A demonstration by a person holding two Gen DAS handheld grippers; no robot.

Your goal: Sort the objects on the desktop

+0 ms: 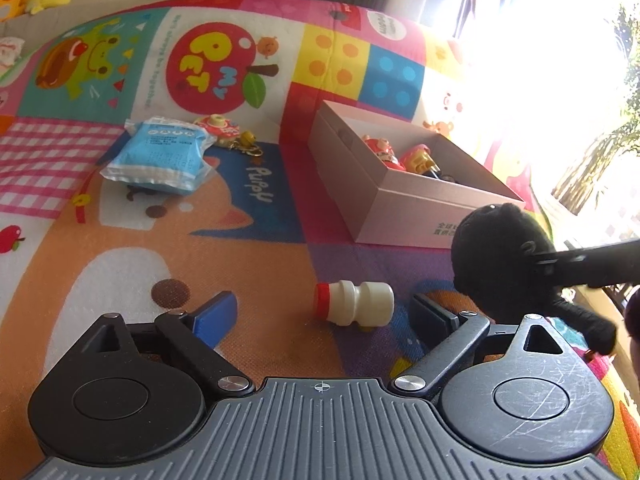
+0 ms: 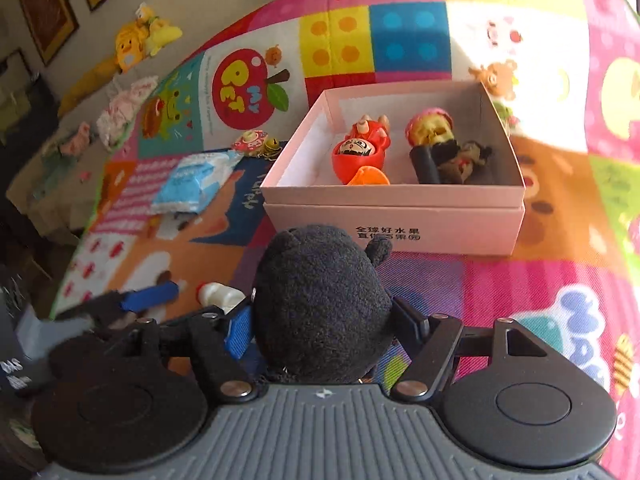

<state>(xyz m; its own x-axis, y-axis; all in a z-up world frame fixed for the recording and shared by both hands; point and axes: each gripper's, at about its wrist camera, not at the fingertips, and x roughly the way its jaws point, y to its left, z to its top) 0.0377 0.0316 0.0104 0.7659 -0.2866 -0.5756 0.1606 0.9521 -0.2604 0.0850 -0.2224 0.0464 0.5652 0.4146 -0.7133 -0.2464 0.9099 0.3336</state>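
Observation:
My right gripper (image 2: 322, 320) is shut on a black plush toy (image 2: 320, 304), held just in front of the open pink box (image 2: 396, 222); the toy also shows in the left wrist view (image 1: 500, 260). The box (image 1: 400, 204) holds a red doll (image 2: 360, 148), a pink-and-yellow figure (image 2: 430, 128), an orange piece and dark toys. My left gripper (image 1: 324, 316) is open low over the mat, with a small white bottle with a red cap (image 1: 354, 308) lying on its side between its fingers. The bottle peeks out in the right wrist view (image 2: 218, 294).
A blue-and-white packet (image 1: 160, 156) and a red keychain charm with bells (image 1: 224, 130) lie on the colourful play mat (image 1: 240, 240) left of the box. Yellow plush toys (image 2: 136, 42) lie beyond the mat's far edge. Bright window glare fills the right side.

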